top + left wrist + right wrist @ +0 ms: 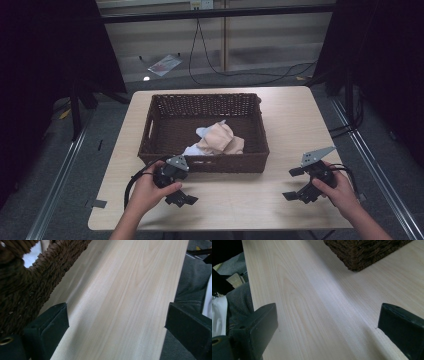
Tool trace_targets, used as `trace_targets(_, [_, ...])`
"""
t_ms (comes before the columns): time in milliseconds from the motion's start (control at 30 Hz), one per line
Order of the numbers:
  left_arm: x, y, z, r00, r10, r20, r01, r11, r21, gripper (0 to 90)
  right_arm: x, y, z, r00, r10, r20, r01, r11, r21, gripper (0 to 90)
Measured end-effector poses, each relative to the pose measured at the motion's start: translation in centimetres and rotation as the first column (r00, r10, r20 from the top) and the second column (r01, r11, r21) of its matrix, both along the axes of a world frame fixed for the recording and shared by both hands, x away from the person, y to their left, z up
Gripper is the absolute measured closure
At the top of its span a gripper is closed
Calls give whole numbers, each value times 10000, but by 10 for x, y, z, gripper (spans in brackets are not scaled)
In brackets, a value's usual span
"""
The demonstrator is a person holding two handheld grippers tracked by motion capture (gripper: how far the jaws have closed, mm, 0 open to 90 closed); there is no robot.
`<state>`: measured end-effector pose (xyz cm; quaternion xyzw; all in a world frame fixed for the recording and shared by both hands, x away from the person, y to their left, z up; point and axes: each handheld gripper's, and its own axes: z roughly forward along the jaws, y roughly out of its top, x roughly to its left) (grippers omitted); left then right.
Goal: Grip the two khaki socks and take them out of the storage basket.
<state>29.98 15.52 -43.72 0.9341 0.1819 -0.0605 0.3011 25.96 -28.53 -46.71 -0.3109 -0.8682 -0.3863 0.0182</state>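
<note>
A dark brown wicker basket (165, 152) stands in the middle of the pale wooden table (290, 120). Inside it lie a beige cloth (220, 138) and a white one (194, 150). My left gripper (186, 199) rests low over the table just in front of the basket's near left wall, jaws wide apart with bare wood between them; the basket's weave (22, 287) rises at the left of the left gripper view. My right gripper (292, 183) is open near the table's front right, holding nothing, and the basket's corner (362, 252) shows far ahead in its view.
The table's near edge (225, 227) runs just behind both hands. Black cables (215, 70) and a plastic-wrapped item (164, 64) lie on the floor beyond the table. Dark stands flank it left (75, 100) and right (350, 95). Bare wood spans between the two grippers.
</note>
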Motion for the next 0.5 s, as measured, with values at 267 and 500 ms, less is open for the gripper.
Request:
trace_targets(267, [3,-3,19,9999,-75,-68,77,9998,188,47,0,0,1,10000,21,22,-21,10000,-38,19])
trace_targets(500, [8,-8,32,9994,-267,-200,271,9995,164,49,0,0,1,10000,17,29,-17,10000,16,19])
